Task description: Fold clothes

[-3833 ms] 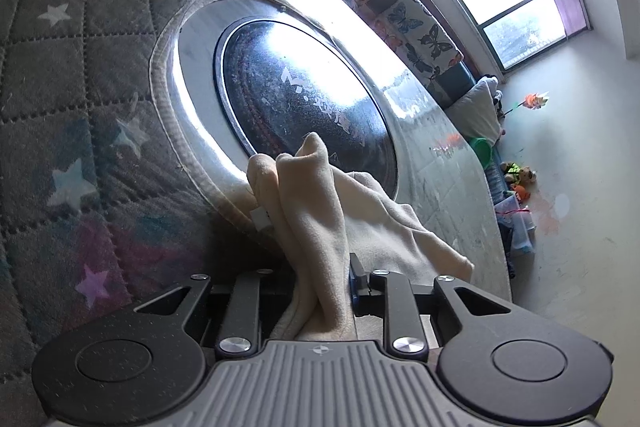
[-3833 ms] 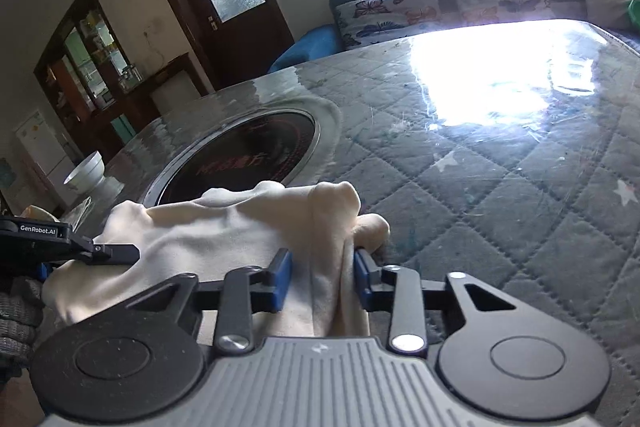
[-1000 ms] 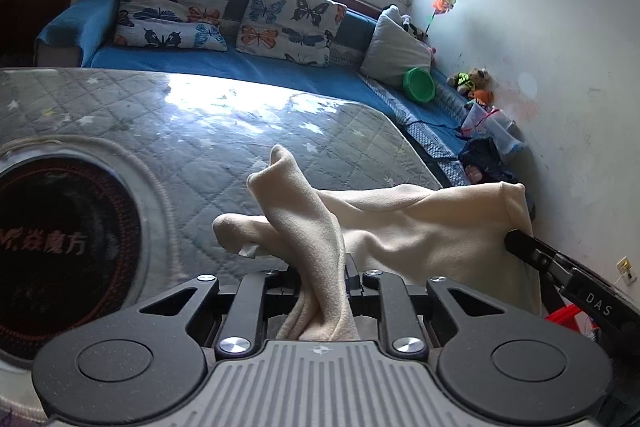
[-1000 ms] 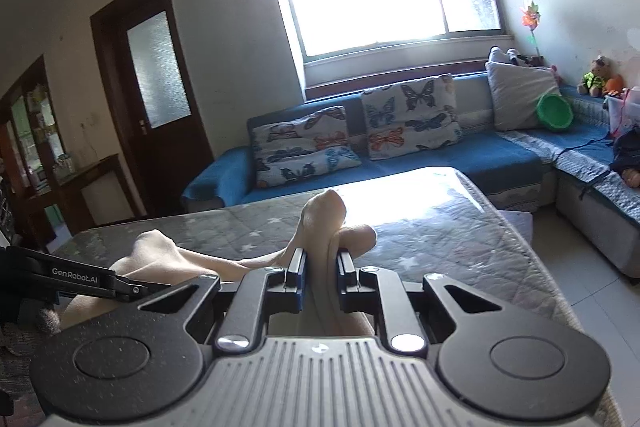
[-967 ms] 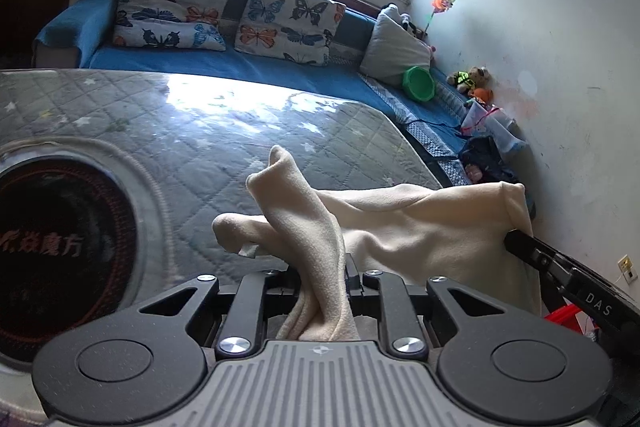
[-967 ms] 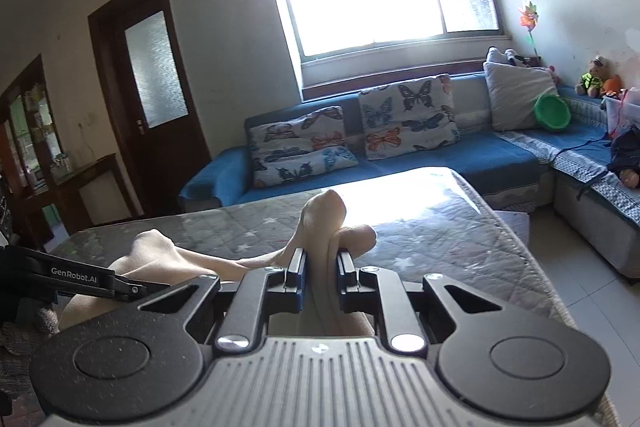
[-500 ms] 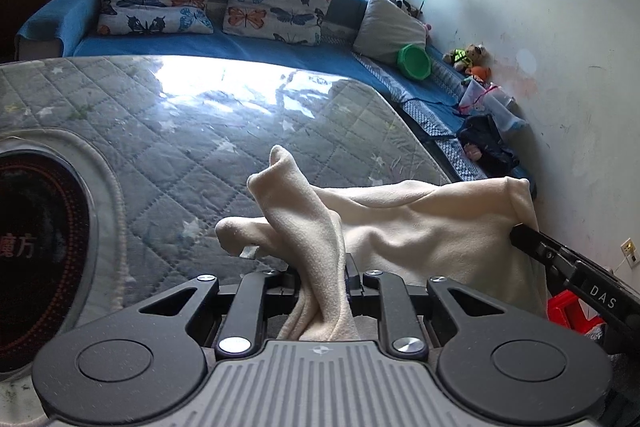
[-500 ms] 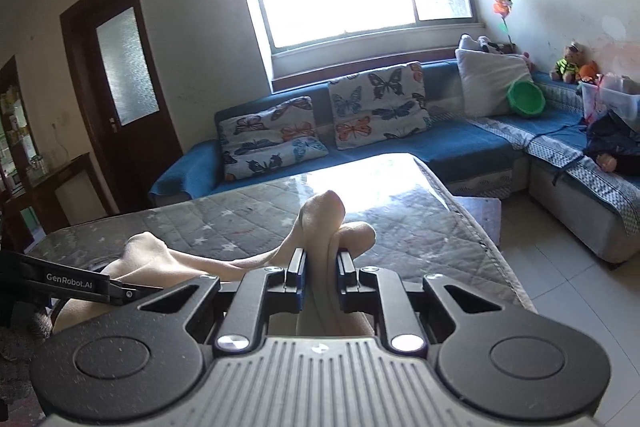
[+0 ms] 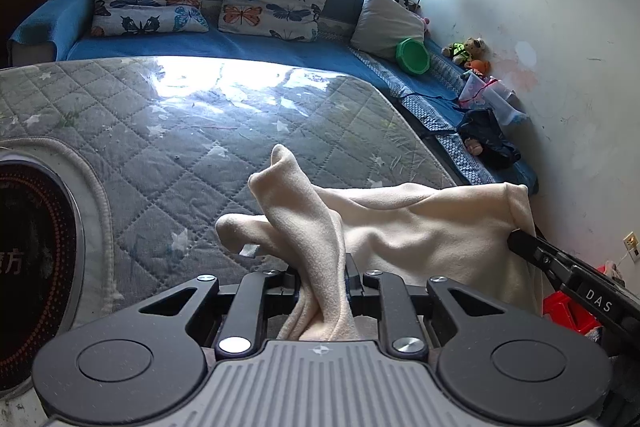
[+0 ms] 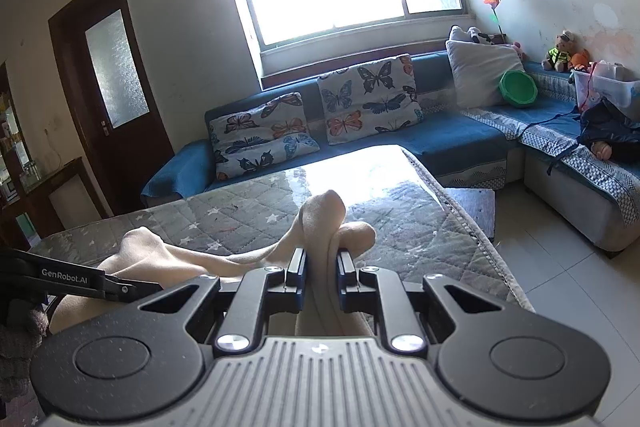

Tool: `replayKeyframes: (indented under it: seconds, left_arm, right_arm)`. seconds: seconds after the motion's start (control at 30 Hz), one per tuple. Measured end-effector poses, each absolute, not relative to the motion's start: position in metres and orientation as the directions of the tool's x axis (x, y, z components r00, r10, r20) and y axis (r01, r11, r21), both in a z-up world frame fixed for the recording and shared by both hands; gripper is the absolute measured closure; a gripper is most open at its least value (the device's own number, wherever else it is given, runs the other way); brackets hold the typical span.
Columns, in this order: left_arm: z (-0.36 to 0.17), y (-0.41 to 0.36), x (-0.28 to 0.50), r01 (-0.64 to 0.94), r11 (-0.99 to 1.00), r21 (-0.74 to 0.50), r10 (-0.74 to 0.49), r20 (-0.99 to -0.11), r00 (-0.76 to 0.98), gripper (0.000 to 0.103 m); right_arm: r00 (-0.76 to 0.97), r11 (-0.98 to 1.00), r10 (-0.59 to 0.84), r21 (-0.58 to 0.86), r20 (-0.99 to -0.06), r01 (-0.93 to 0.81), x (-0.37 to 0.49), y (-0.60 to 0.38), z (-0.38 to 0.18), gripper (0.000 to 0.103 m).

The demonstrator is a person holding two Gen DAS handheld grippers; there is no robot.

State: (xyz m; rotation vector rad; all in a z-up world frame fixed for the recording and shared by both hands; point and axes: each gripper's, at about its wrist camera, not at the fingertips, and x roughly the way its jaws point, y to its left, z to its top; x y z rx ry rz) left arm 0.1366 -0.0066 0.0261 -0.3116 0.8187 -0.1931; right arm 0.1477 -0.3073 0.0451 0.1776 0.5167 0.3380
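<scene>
A cream fleece garment (image 9: 420, 227) hangs stretched between my two grippers above the quilted grey table (image 9: 200, 131). In the left wrist view my left gripper (image 9: 322, 275) is shut on a bunched corner of it, which sticks up between the fingers. The right gripper's black finger (image 9: 560, 267) holds the garment's far corner at the right edge. In the right wrist view my right gripper (image 10: 319, 269) is shut on another fold of the cream garment (image 10: 320, 219). The left gripper's finger (image 10: 72, 277) reaches in from the left beside a gloved hand (image 10: 16, 343).
A round dark hotplate (image 9: 36, 263) is set into the table at the left. A blue corner sofa (image 10: 460, 131) with butterfly cushions, a green bowl (image 10: 518, 87) and toys runs behind and to the right. Tiled floor (image 10: 560, 287) lies beyond the table's right edge, a dark door (image 10: 112, 87) at left.
Both views have tipped slightly downward and shifted over the table, so the hotplate has slid further toward the left edge. The garment stays gripped at both corners as before.
</scene>
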Motion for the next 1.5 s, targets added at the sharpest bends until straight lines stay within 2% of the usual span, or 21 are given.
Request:
replayKeyframes:
  seconds: [0.57, 0.87, 1.13, 1.2, 1.33, 1.5]
  left_arm:
    - [0.001, 0.0, 0.137, 0.005, 0.938, -0.346, -0.274, -0.733, 0.623, 0.08]
    - [-0.011, 0.009, 0.137, -0.034, 0.939, -0.342, -0.252, -0.751, 0.611, 0.066]
    - [-0.013, 0.019, 0.135, -0.067, 0.939, -0.337, -0.225, -0.752, 0.619, 0.056]
    - [-0.014, 0.023, 0.135, -0.081, 0.939, -0.334, -0.214, -0.754, 0.621, 0.054]
    - [-0.015, 0.028, 0.136, -0.097, 0.939, -0.33, -0.202, -0.758, 0.62, 0.052]
    - [-0.016, 0.03, 0.136, -0.108, 0.938, -0.331, -0.197, -0.76, 0.619, 0.049]
  right_arm:
    - [0.785, 0.944, 0.324, 0.24, -0.528, -0.228, 0.158, -0.308, 0.015, 0.089]
    - [0.772, 0.956, 0.283, 0.227, -0.569, -0.184, 0.164, -0.315, 0.0, 0.083]
    - [0.764, 0.956, 0.29, 0.202, -0.576, -0.211, 0.152, -0.307, 0.0, 0.064]
    - [0.76, 0.953, 0.301, 0.186, -0.576, -0.237, 0.145, -0.302, -0.001, 0.052]
    - [0.746, 0.947, 0.32, 0.171, -0.584, -0.272, 0.133, -0.292, -0.004, 0.05]
    - [0.735, 0.946, 0.307, 0.109, -0.604, -0.306, 0.118, -0.281, -0.013, 0.041]
